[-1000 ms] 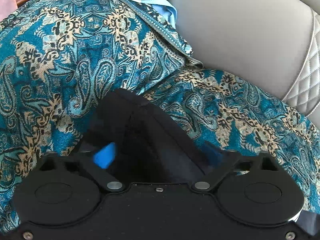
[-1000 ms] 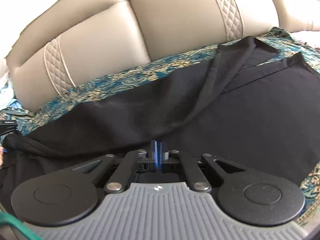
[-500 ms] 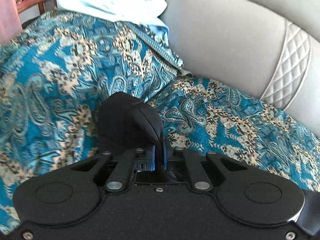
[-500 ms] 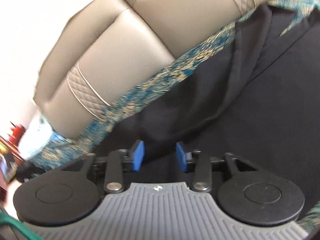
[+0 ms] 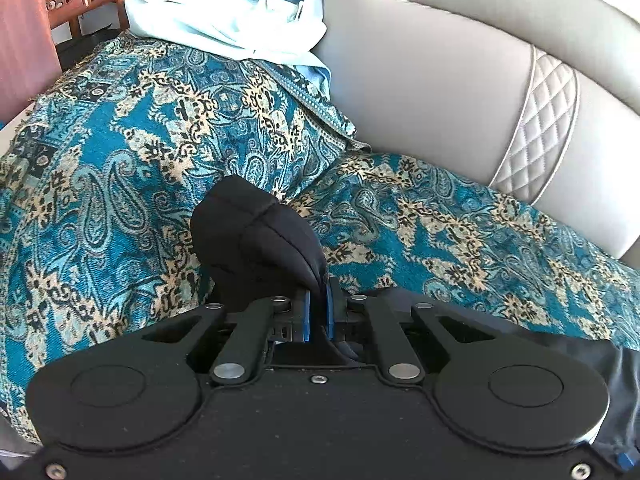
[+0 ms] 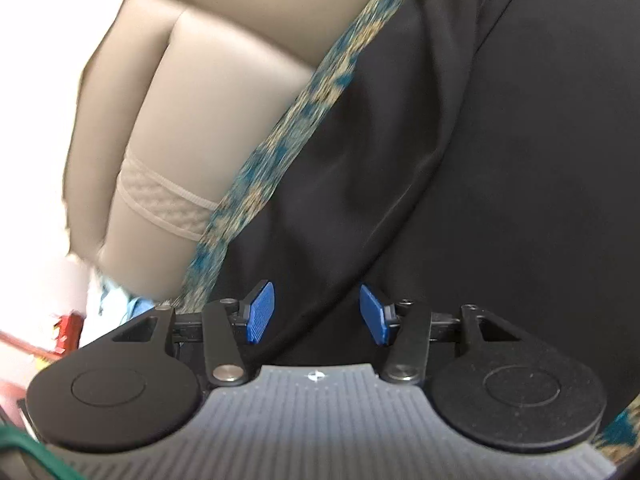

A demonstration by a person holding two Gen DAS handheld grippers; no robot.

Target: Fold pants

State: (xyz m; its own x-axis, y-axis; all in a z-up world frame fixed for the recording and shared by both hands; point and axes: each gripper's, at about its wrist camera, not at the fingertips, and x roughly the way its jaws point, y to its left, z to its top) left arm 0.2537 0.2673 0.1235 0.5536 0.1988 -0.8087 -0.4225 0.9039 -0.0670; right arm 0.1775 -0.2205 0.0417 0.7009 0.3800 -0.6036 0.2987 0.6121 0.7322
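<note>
1. Change since the earlier frames: the left gripper (image 5: 317,312) has closed on a bunch of the black pants (image 5: 256,240) and lifted it off the throw; the right gripper (image 6: 316,312), formerly shut, has rolled, and its jaws have just been opening.
2. Sofa (image 5: 440,92), grey-beige leather with quilted panels: backrest from 12 to 3 o'clock in the left wrist view.
3. Paisley throw (image 5: 100,184), teal and cream: covers the seat, 7 to 4 o'clock.
4. Black pants (image 6: 480,160): spread over the throw, filling 12 to 5 o'clock in the right wrist view.
5. Pale blue garment (image 5: 224,12): heaped at 11 o'clock.
6. Left gripper: blue pads (image 5: 306,314) pinching the pants' bunched fabric.
7. Right gripper: jaws wide; a pants fold lies between, pads clear of it.
</note>
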